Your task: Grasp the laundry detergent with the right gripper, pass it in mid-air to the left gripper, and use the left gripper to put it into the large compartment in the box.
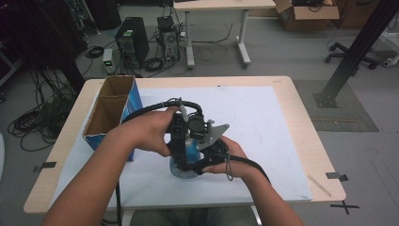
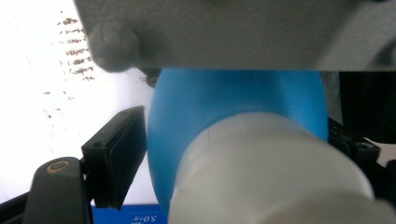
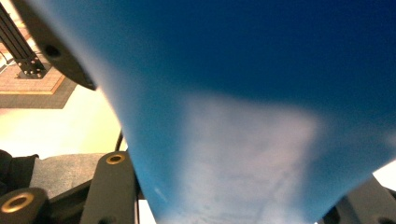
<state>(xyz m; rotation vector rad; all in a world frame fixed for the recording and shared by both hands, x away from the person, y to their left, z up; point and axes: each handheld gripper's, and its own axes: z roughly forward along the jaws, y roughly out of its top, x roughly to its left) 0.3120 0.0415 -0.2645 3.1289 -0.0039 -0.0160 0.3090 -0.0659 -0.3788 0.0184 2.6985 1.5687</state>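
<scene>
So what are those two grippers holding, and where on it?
A blue bottle with a white cap. The right gripper appears clamped on its blue body; the left gripper straddles the cap end, though actual contact cannot be told.

Grey floor (image 1: 263, 56), cables (image 1: 37, 117), far desk (image 1: 221, 4).

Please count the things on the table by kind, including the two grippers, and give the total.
Blue bottle with white cap: 1
Open cardboard box with blue sides: 1
White mat covering the table: 1
Grippers, left gripper and right gripper: 2
Total: 5
</scene>
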